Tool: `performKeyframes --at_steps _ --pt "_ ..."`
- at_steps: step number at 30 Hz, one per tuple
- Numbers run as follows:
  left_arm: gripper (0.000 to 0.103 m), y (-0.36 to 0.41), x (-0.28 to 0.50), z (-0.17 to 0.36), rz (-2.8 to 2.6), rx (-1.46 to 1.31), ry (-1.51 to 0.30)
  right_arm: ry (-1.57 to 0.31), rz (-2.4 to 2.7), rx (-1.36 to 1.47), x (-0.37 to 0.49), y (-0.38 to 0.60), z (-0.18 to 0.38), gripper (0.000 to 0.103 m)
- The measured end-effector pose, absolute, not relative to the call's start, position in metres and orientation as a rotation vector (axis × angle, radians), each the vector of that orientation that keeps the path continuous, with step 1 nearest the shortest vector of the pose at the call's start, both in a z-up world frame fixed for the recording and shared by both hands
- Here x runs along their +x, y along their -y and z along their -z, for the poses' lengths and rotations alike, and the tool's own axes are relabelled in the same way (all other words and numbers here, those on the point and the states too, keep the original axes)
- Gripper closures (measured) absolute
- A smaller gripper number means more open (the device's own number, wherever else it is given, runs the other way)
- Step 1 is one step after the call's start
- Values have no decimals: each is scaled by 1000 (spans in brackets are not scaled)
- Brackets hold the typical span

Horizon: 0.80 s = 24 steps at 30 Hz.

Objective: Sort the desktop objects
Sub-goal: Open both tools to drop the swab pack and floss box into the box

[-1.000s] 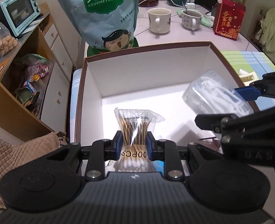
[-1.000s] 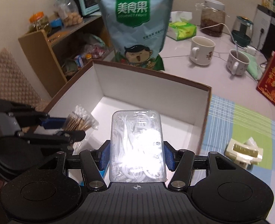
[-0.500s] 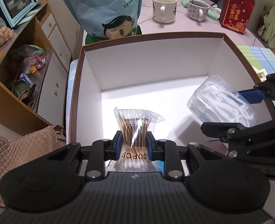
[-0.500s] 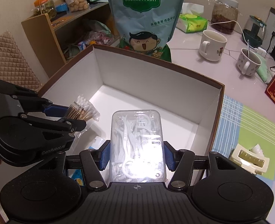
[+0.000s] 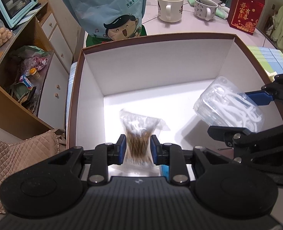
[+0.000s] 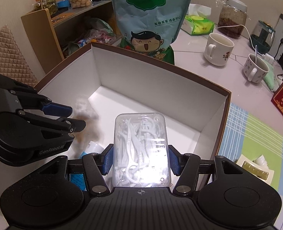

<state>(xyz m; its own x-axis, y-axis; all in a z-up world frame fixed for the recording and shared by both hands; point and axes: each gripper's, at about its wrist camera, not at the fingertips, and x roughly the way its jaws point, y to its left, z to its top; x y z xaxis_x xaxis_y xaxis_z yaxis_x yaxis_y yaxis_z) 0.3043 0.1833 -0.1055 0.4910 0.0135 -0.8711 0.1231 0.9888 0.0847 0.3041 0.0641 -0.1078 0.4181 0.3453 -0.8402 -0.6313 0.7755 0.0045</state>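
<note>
**Two grippers holding items over an open white box**

A brown-rimmed white box [image 5: 95,72] sits open on a table. Over its near left part, the left gripper [image 5: 138,149] has its blue pads closed on a clear bag of cotton swabs [image 5: 139,134], which looks motion-blurred. Over the box's right side, the right gripper [image 6: 140,160] clamps a clear plastic case of floss picks [image 6: 140,149]. Behind the box's far wall stands a large blue snack bag [image 6: 147,19]. Two mugs [image 5: 170,7] sit beyond the box, to its right.
</note>
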Motion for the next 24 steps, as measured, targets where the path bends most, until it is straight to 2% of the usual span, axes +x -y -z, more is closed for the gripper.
performKeyframes --at_steps 1,2,3,4,14,18,24 --pt "80 -184 305 105 64 138 -1055 -958 -629 -339 304 -65 108 46" --pt "79 -184 306 105 63 134 -1056 -958 -634 -345 305 -66 109 42" --pt "75 -184 307 105 64 130 -1057 -952 -635 -348 304 -66 109 27" --pt "75 -183 307 105 64 127 -1057 -937 -630 -352 303 -66 108 25" --pt "61 -179 305 99 70 118 -1040 -894 -626 -349 299 -54 98 25" --pt "46 -180 303 95 50 127 -1025 -890 -621 -340 296 -49 94 25" --pt "46 -183 298 90 36 126 -1017 -890 -624 -320 288 -43 91 25"
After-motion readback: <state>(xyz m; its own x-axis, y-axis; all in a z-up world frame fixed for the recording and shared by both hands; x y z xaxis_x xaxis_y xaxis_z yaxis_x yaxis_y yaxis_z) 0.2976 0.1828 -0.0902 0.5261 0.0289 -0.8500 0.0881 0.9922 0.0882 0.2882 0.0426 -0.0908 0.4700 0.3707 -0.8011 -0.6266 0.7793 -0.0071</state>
